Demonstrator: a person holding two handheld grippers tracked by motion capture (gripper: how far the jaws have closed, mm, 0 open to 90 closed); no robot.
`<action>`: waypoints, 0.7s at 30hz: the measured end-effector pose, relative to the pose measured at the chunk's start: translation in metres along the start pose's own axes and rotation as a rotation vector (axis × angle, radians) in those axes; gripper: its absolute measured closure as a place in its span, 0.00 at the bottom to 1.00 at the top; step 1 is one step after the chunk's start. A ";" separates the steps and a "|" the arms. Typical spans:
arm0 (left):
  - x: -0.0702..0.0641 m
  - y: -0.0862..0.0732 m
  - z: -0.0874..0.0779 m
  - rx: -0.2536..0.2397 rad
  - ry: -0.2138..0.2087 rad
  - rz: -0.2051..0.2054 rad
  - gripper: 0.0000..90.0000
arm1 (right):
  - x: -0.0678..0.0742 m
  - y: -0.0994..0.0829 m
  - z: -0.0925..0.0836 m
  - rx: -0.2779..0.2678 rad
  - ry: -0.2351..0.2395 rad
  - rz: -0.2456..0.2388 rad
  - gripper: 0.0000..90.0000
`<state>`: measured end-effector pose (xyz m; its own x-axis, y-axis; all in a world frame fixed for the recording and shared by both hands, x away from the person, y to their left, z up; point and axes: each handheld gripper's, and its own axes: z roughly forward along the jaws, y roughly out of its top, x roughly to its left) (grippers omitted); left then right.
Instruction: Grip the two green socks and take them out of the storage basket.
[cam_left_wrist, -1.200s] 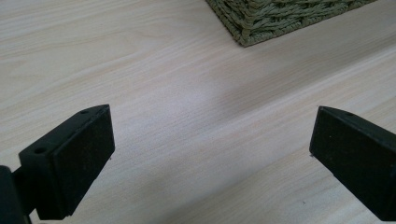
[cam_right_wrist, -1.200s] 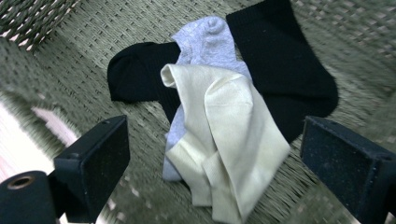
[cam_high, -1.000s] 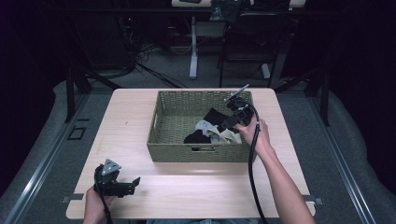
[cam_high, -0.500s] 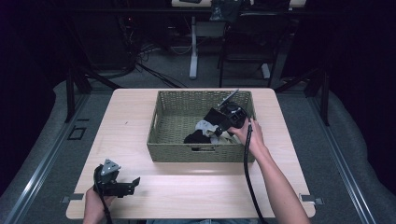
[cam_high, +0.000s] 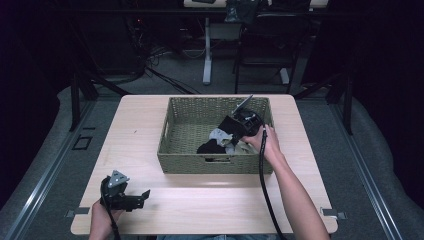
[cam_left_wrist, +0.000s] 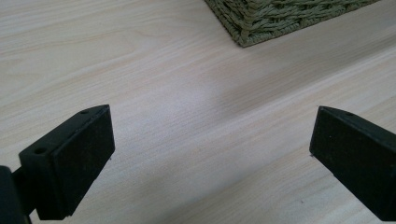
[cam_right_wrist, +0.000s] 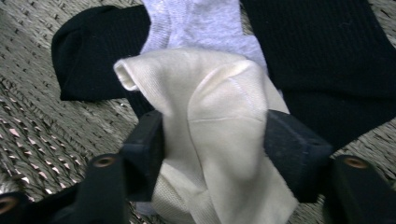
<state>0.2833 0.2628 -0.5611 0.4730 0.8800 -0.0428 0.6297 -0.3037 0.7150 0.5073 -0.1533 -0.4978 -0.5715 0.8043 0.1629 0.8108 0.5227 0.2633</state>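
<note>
Right gripper (cam_right_wrist: 210, 140) is closing on the cream sock (cam_right_wrist: 219, 135) inside the basket (cam_high: 215, 162), near its right wall; left gripper (cam_left_wrist: 210, 163) is resting released over bare table (cam_left_wrist: 187, 93).

Left gripper (cam_high: 142, 194): matte black body w/ grey three-cornered plate on top, black cable trailing back. Its blocky black pads (cam_left_wrist: 70, 163) have small round holes near the tips. Right gripper (cam_right_wrist: 212, 156): same black build, brass-coloured screws at jaw bases, long black cable. Person's forearms bare, no sleeves.
</note>
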 end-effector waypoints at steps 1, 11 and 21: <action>0.000 0.000 0.000 0.000 0.000 0.000 0.00 | -0.002 0.000 0.000 0.006 0.005 0.001 0.52; -0.001 0.001 0.000 0.001 0.001 0.003 0.00 | -0.009 0.002 0.005 0.031 -0.004 0.045 0.54; 0.000 0.001 0.000 0.002 -0.002 0.002 0.00 | -0.003 0.002 -0.003 0.027 -0.035 0.018 0.94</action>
<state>0.2839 0.2624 -0.5610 0.4754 0.8787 -0.0423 0.6301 -0.3065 0.7135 0.5107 -0.1557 -0.4947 -0.5522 0.8229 0.1336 0.8244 0.5151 0.2345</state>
